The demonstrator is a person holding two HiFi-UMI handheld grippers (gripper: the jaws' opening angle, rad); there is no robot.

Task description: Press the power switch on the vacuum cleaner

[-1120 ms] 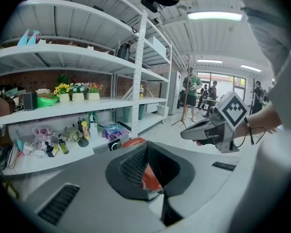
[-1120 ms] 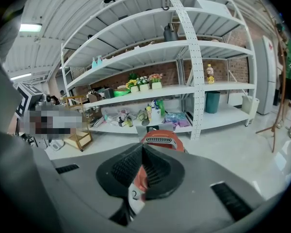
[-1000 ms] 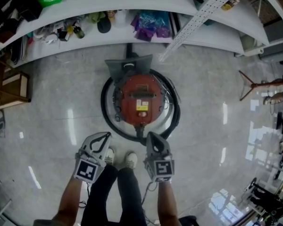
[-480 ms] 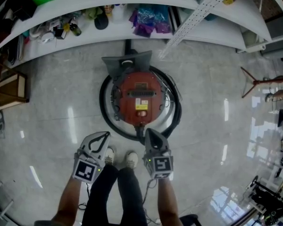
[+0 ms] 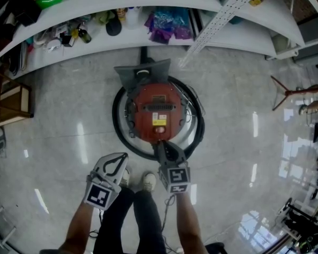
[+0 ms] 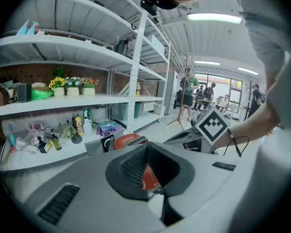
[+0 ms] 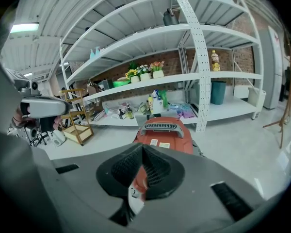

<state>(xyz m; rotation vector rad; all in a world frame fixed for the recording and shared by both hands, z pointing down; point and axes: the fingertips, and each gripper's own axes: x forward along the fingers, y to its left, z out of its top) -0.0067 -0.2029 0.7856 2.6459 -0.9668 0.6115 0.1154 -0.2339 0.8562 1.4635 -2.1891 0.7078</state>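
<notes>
A glossy grey floor (image 5: 244, 89) runs up to white shelving (image 5: 238, 36) full of bottles and bags. The left gripper (image 5: 118, 160) hangs with jaws together on nothing, well short of the vacuum cleaner (image 5: 158, 110). That red machine sits centre floor, ringed by its black hose (image 5: 116, 126). The right gripper (image 5: 160, 144), jaws also closed and empty, points its tip at the vacuum's near edge; contact is unclear.

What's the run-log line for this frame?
stage: pre-press | right gripper: shut, empty, tip at near edge of vacuum cleaner, contact unclear | left gripper: shut, empty, over floor | press: not confirmed
</notes>
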